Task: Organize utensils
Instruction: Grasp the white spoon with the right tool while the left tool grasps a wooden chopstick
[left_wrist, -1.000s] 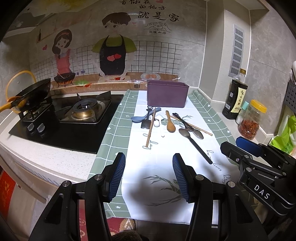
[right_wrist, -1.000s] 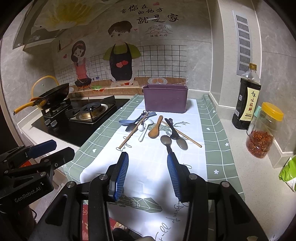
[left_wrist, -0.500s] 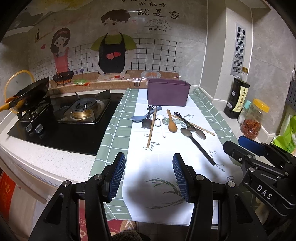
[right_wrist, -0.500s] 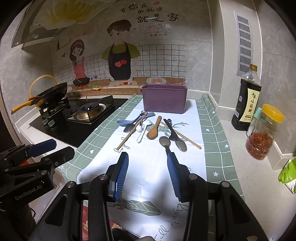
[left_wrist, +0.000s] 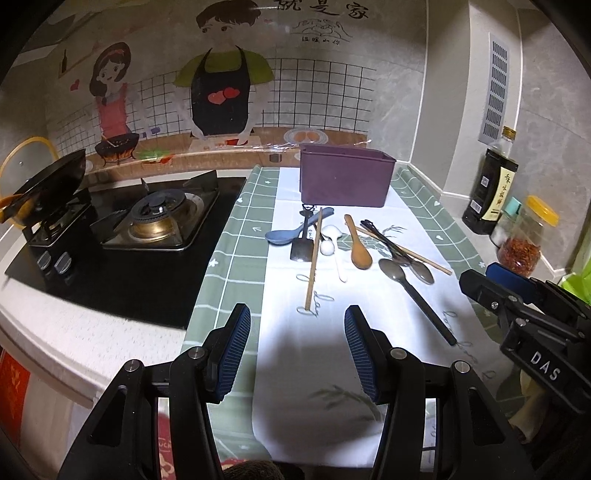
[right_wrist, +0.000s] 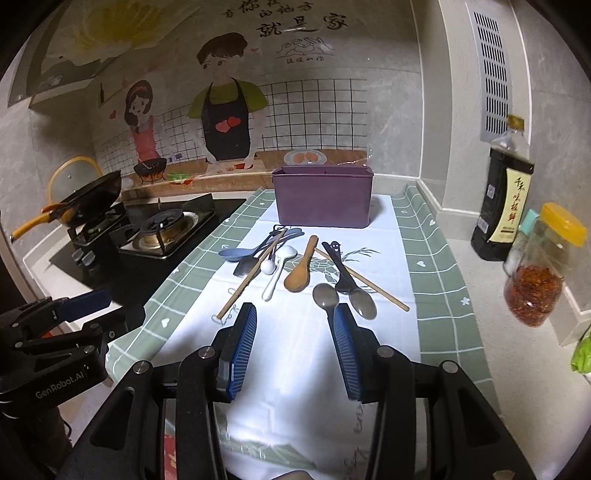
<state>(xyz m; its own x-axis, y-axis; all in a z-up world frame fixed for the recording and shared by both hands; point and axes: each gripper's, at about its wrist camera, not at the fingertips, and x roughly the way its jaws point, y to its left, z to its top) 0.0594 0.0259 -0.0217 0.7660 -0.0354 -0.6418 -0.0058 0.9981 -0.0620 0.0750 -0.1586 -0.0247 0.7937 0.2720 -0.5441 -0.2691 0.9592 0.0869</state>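
A purple utensil box (left_wrist: 345, 175) (right_wrist: 322, 197) stands at the back of the green-and-white mat (left_wrist: 236, 251). In front of it lie loose utensils: a blue spoon (left_wrist: 291, 230), a black spatula (left_wrist: 302, 245), a white spoon (left_wrist: 330, 245), a wooden spoon (left_wrist: 358, 247) (right_wrist: 301, 271), chopsticks (left_wrist: 314, 262) and a grey spoon with a black handle (left_wrist: 410, 291) (right_wrist: 325, 295). My left gripper (left_wrist: 297, 343) is open and empty, short of the pile. My right gripper (right_wrist: 294, 334) is open and empty, its right finger (right_wrist: 343, 332) over the grey spoon's handle.
A gas stove (left_wrist: 155, 218) and a black pan (left_wrist: 48, 184) are on the left. A soy sauce bottle (right_wrist: 504, 192) and a chili jar (right_wrist: 543, 266) stand on the right counter. The counter's front edge is just below both grippers.
Both grippers have moved forward toward the utensil pile and stayed open. The right gripper has come up to the grey spoon. No utensil has moved.
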